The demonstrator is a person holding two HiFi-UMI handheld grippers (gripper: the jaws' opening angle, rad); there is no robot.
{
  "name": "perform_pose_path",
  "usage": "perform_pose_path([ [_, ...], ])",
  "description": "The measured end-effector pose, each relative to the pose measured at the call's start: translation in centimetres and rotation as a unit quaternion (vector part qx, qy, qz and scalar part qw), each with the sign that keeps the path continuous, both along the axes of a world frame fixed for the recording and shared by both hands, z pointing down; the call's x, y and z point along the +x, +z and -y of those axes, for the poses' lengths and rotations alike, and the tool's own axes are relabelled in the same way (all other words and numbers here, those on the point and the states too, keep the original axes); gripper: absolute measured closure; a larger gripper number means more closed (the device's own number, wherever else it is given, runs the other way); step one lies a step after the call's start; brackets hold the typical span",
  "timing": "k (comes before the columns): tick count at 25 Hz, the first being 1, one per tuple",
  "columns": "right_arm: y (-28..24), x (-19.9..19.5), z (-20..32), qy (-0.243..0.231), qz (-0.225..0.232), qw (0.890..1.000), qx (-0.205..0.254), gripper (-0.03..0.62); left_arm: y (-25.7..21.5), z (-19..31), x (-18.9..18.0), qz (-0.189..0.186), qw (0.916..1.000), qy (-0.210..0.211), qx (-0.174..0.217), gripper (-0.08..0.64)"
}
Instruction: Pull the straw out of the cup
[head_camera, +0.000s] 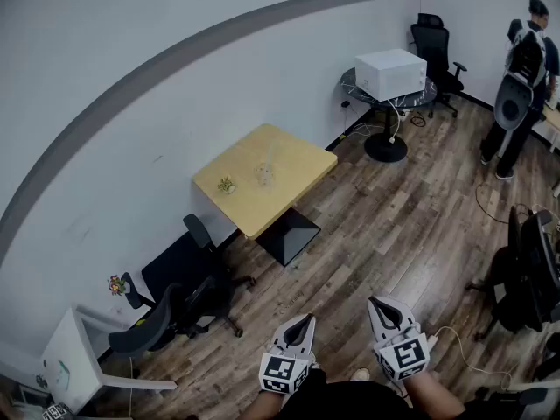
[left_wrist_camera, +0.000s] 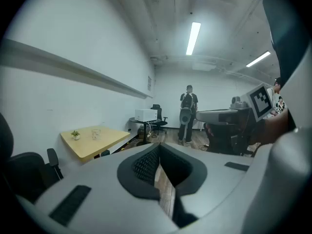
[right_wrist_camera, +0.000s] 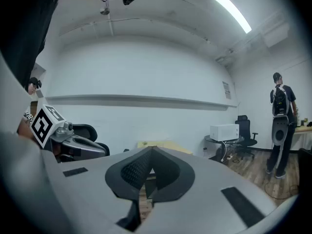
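Fingers point(left_wrist_camera: 143, 164) together on both grippers point(head_camera: 308, 319) point(head_camera: 375, 302); distant cup point(head_camera: 265, 175) upright.

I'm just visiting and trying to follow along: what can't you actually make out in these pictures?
- Straw: in the head view the cup on the table is too small to show one; the left gripper view is no clearer.
- Cup in the right gripper view: not findable, since the right gripper covers most of the table with its own body.
- Small plant beside the cup: too small for detail.
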State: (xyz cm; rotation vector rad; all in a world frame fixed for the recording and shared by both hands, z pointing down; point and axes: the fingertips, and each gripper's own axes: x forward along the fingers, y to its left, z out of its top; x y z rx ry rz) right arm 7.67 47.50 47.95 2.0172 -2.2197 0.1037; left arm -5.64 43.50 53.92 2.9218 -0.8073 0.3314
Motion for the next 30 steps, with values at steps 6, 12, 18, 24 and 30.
perform_pose_path([
  [6, 0.3, -0.9, -0.8, -0.017, 0.01, 1.0, 0.015, 0.574, -0.6, -0.7, -0.4, -0.004, 1.0, -0.006, -0.001, 0.54],
  [12, -0.5, -1.7, 0.3, -0.017, 0.02, 0.999, 0.027, 0.574, -1.2, 0.7, -1.2, -0.011, 0.9999, -0.007, 0.0, 0.54],
  [18, -1.3, -2.5, 2.7, -0.002, 0.012, 0.999, 0.042, 0.552, -1.6, 3.5, -2.6, -0.029, 0.9995, -0.008, -0.011, 0.54],
  [24, -1.7, -4.4, 5.7, -0.015, 0.0, 0.999, 0.043, 0.499, -1.9, 6.6, -4.0, -0.033, 0.9993, -0.009, -0.012, 0.539],
  [30, -2.6, -6.0, 9.5, -0.008, -0.007, 0.999, 0.048, 0.441, -2.1, 10.4, -5.3, -0.037, 0.9992, -0.004, -0.012, 0.54],
])
